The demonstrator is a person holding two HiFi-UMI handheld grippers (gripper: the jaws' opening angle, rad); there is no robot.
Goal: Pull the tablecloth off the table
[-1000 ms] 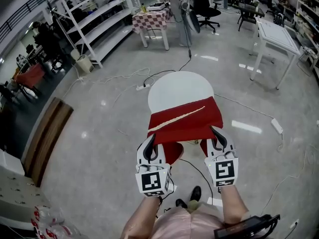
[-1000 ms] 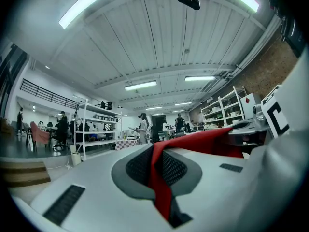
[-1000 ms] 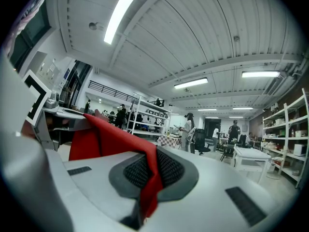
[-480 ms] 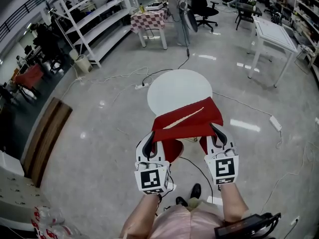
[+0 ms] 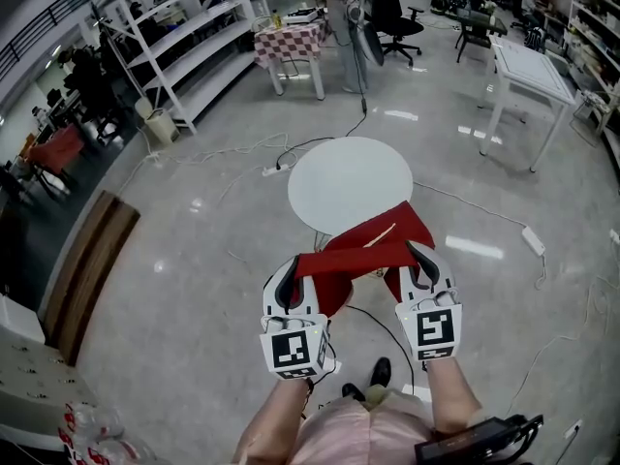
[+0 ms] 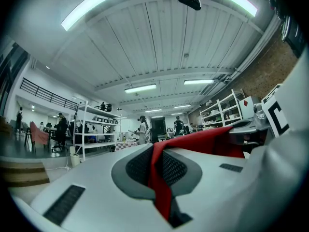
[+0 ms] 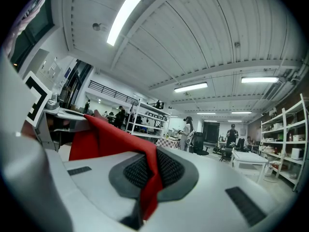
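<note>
The red tablecloth (image 5: 373, 250) has slid way back. A second ago it covered the near half of the round white bench (image 5: 349, 177), and now just a strip clings to the edge (nearly off). The left claw (image 5: 289, 281) and right claw (image 5: 422, 262) each stay clamped on a corner, so a bit more pull finishes it.

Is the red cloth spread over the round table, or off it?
Mostly off: red cloth bunched at the near edge, white table top nearly bare.
</note>
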